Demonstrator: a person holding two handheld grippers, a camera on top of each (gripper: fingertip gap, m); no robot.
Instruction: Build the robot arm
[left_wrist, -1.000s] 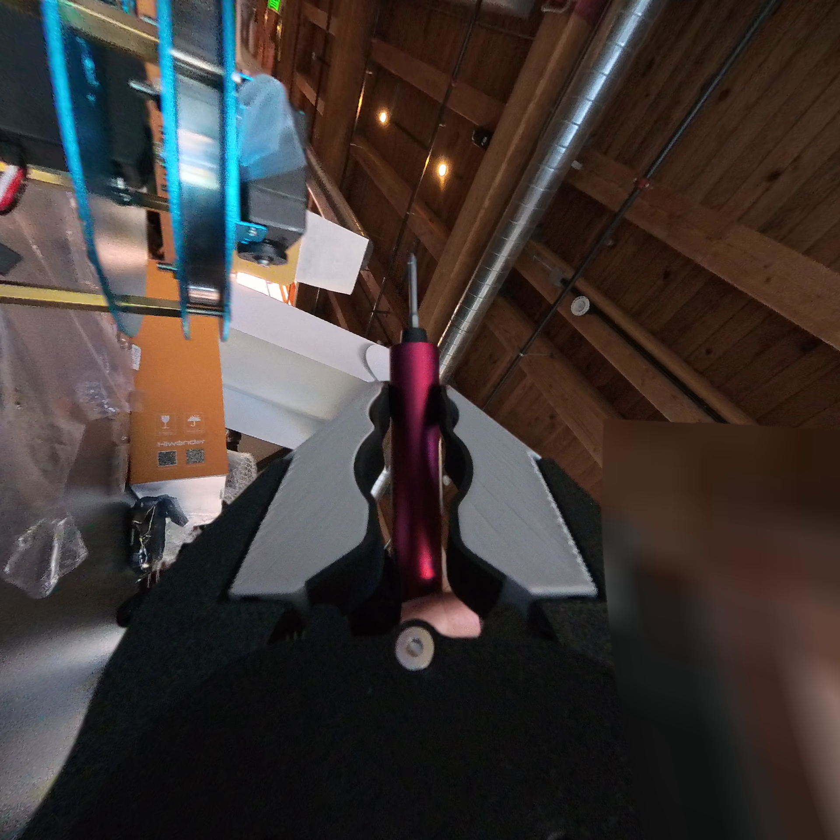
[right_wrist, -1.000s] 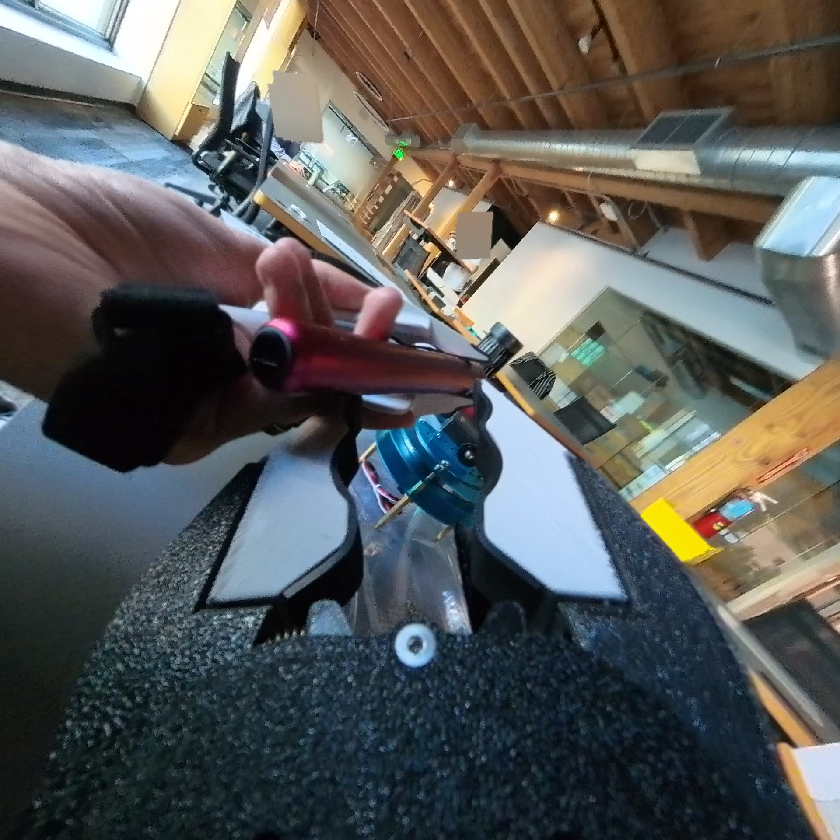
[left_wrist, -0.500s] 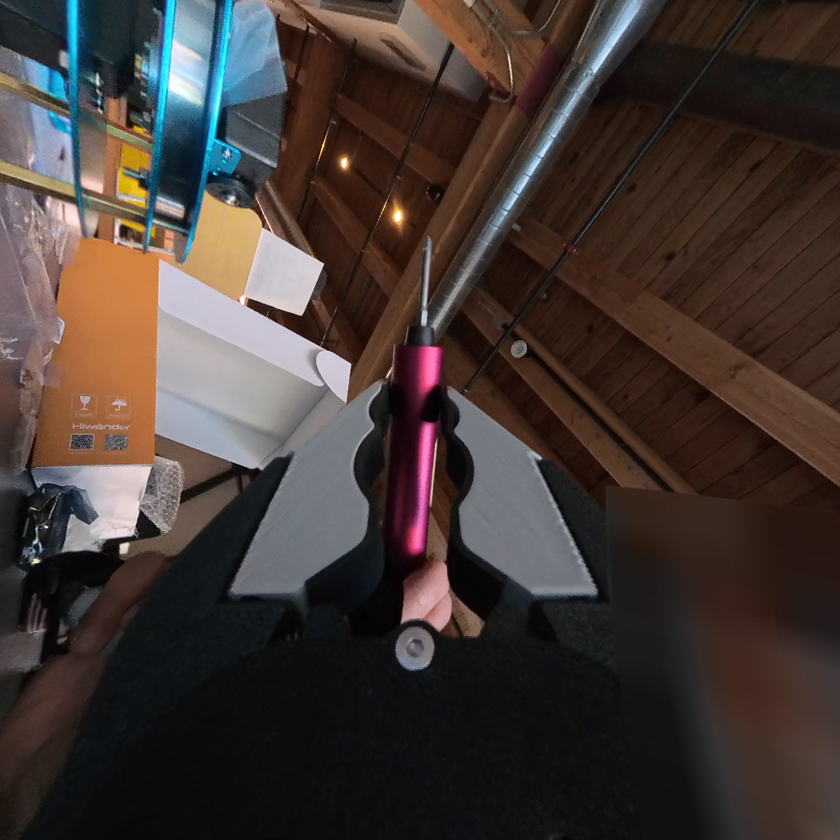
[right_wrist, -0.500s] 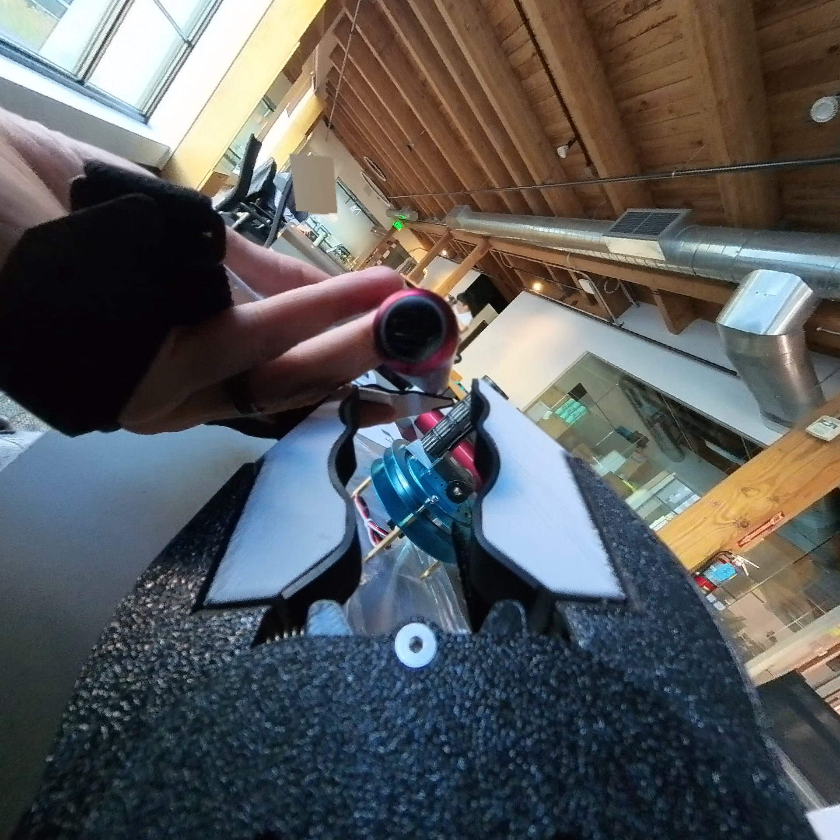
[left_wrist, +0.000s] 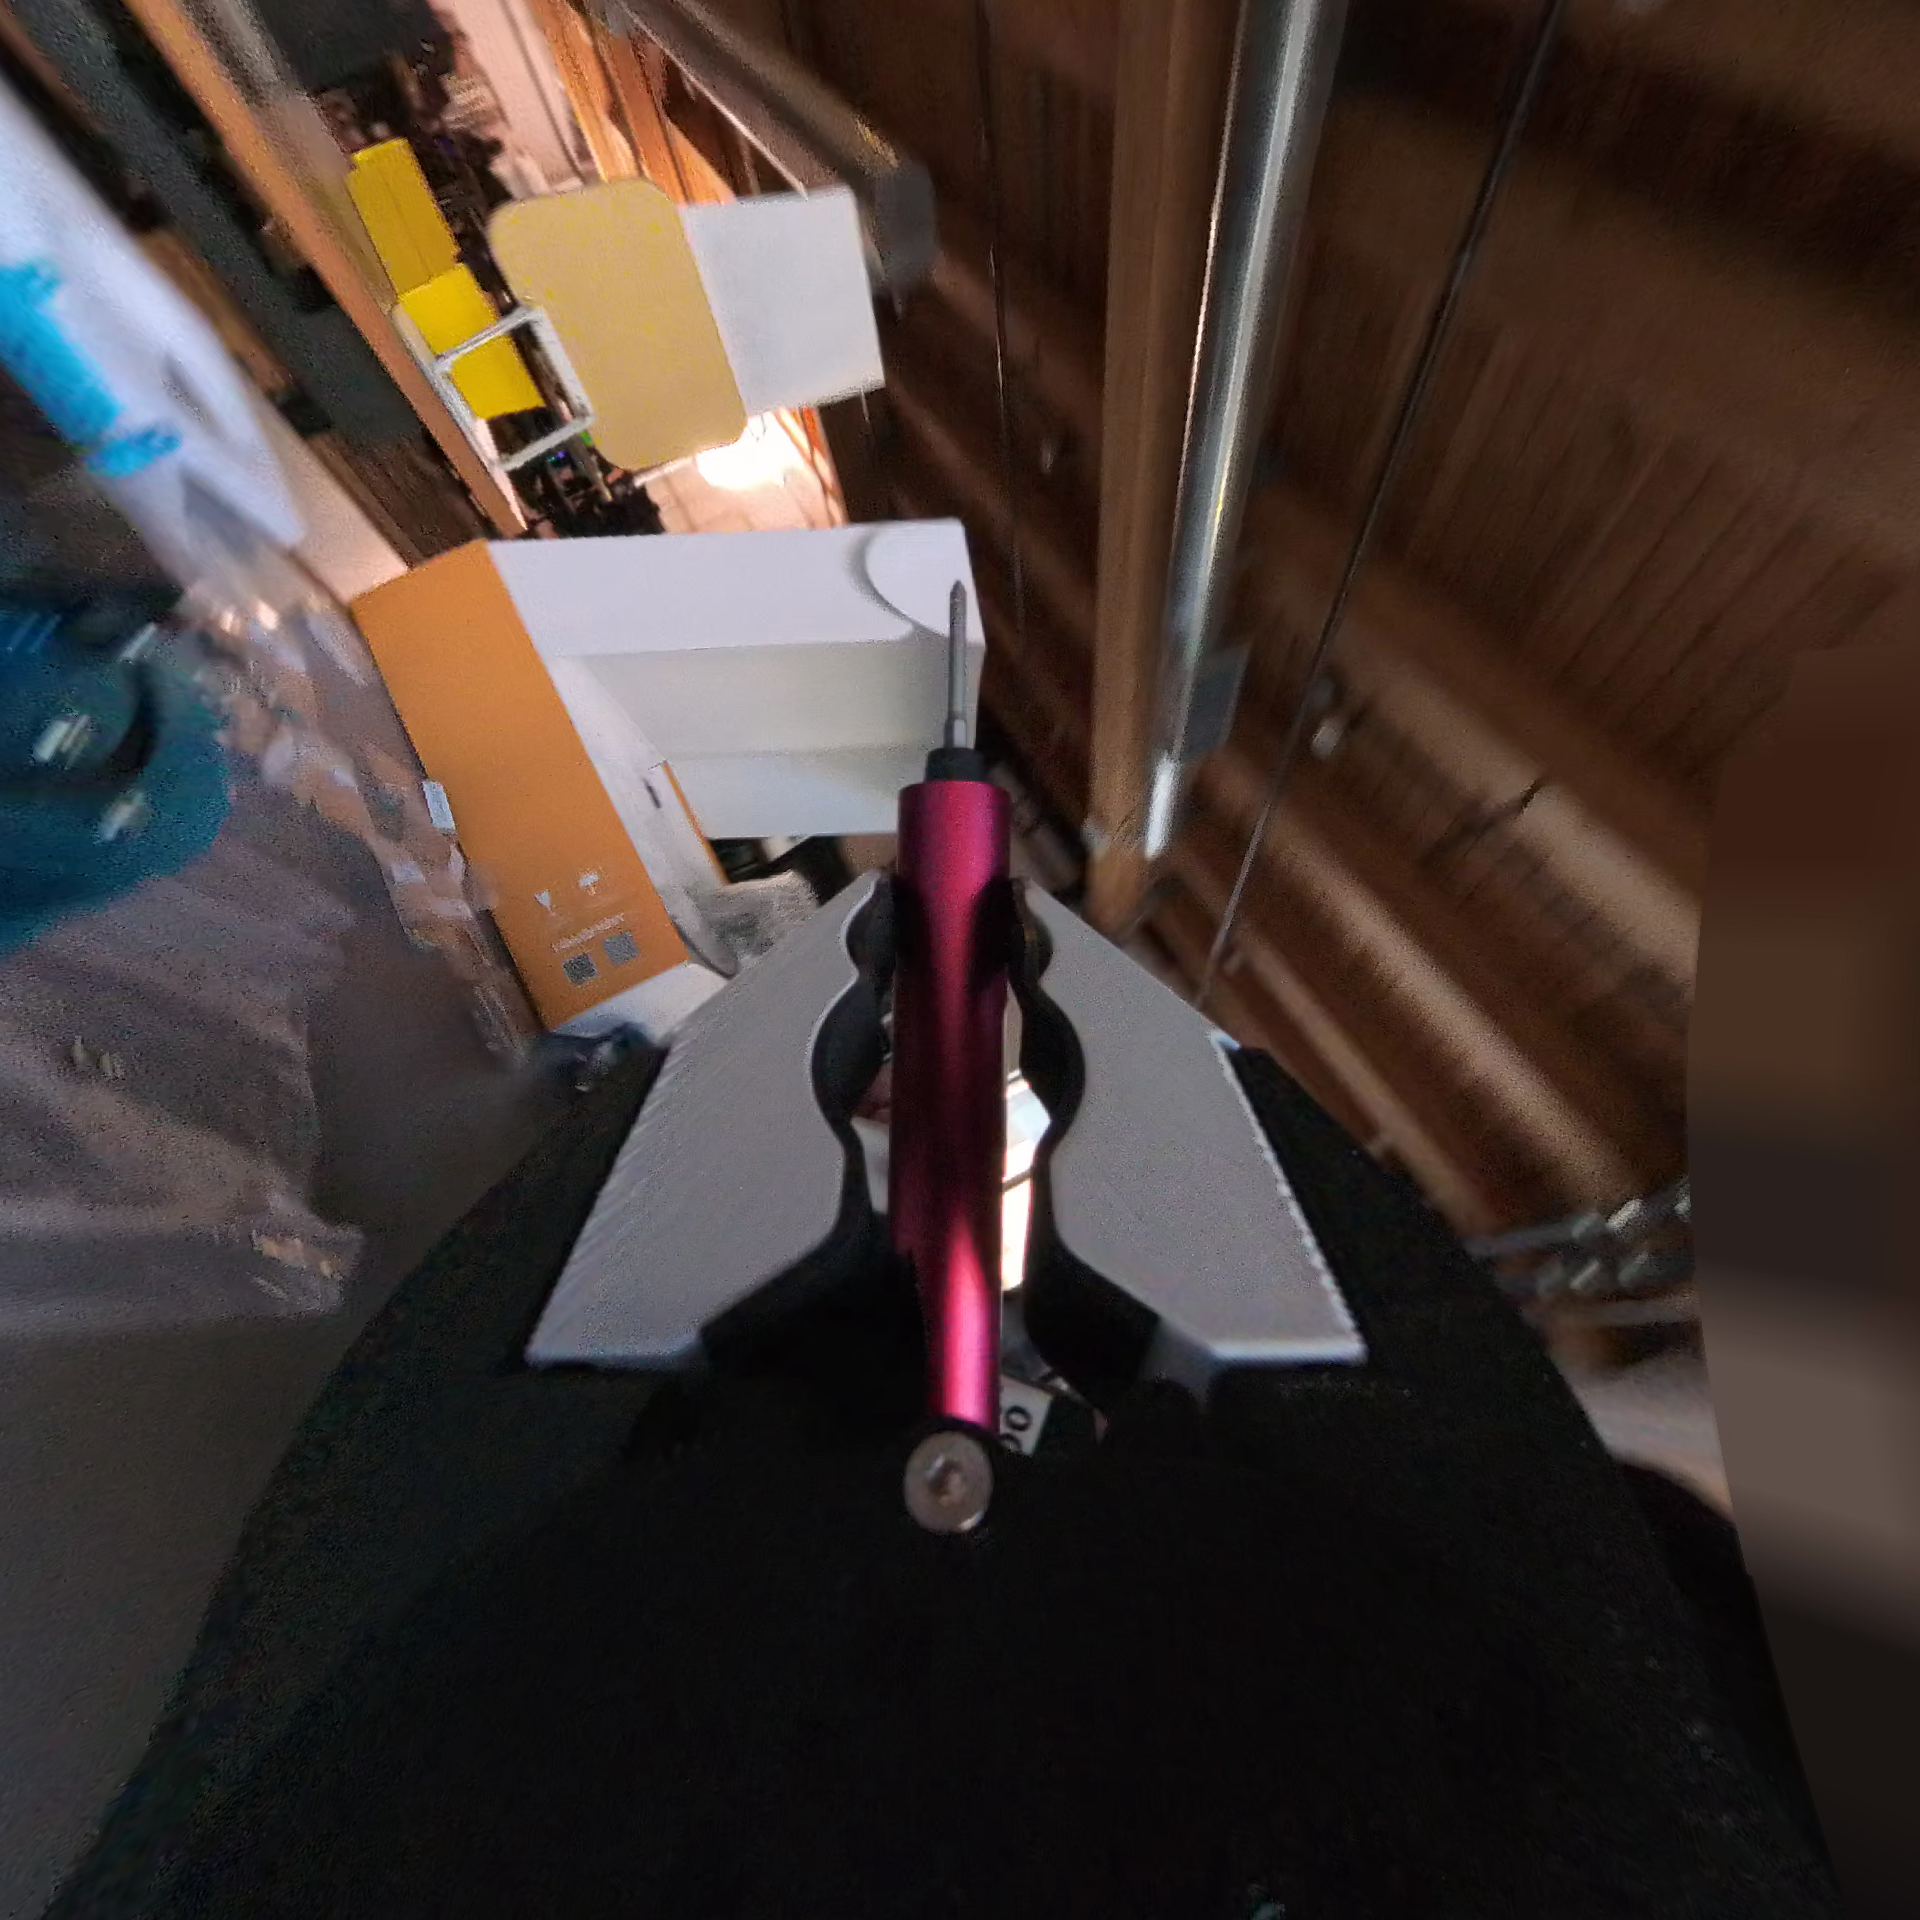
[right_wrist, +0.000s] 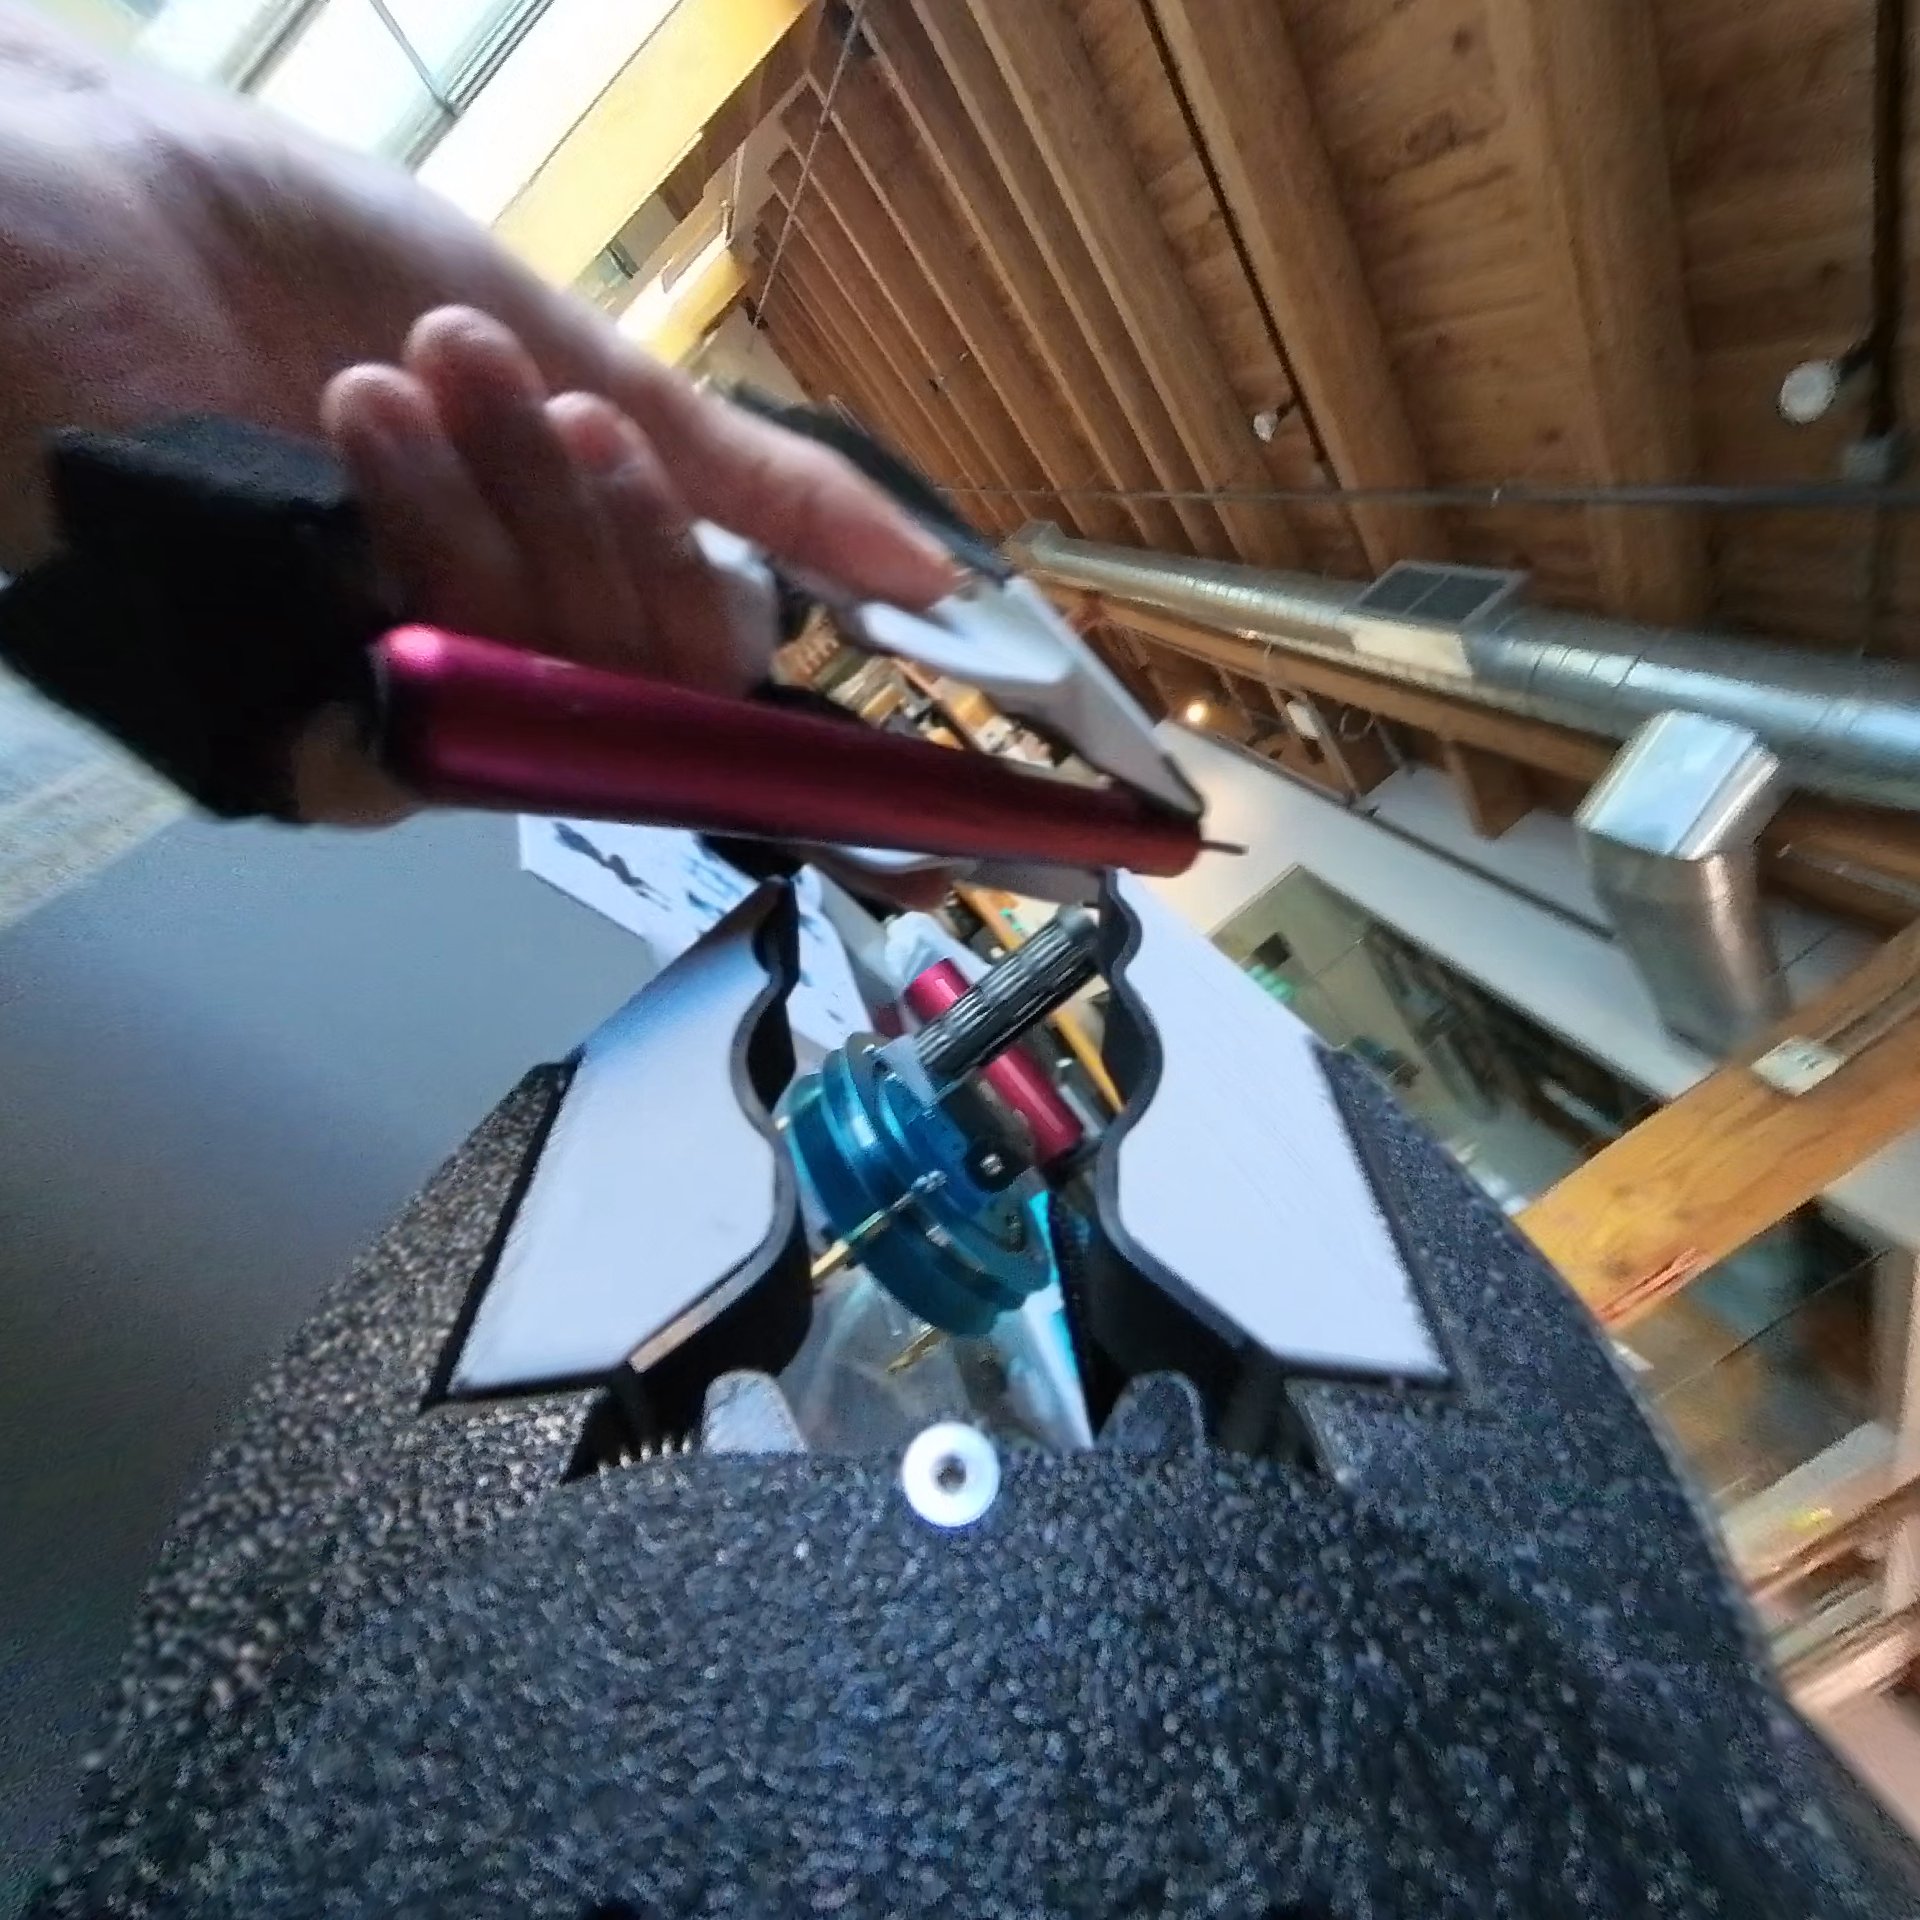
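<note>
Since half a second ago the left gripper (left_wrist: 951, 914) has swung away from the timber ceiling toward an open orange-and-white box (left_wrist: 582, 769), and the blue wheel-like part (left_wrist: 94, 800) that stood high at the left edge now shows lower and blurred. In the right wrist view the magenta screwdriver (right_wrist: 769, 753), seen end-on before, now lies crosswise above the right gripper (right_wrist: 951, 925).

Only the left wrist view shows the box and the screwdriver's thin bit, which points straight ahead past the fingertips; everything around it is smeared by motion. Only the right wrist view shows the person's hand (right_wrist: 436, 436) around the left gripper, and a blue metal assembly (right_wrist: 914, 1195) with brass pins, a dark ribbed cylinder and a second magenta cylinder (right_wrist: 987, 1049) behind it.

A grey surface (right_wrist: 208, 1039) fills the left of the right wrist view. Above run wooden ceiling beams (right_wrist: 1403, 260) and a silver duct (right_wrist: 1558, 665); glass-walled rooms lie farther off.

The left fingers are closed on the screwdriver's barrel, which runs along the gap between them, its rear end near the gripper's body and its tip beyond them. The right fingers stand narrowly apart with the blue assembly seen in the gap between them; whether they press on it cannot be told. The screwdriver passes just above the right fingertips, bit to the right, apart from them.
</note>
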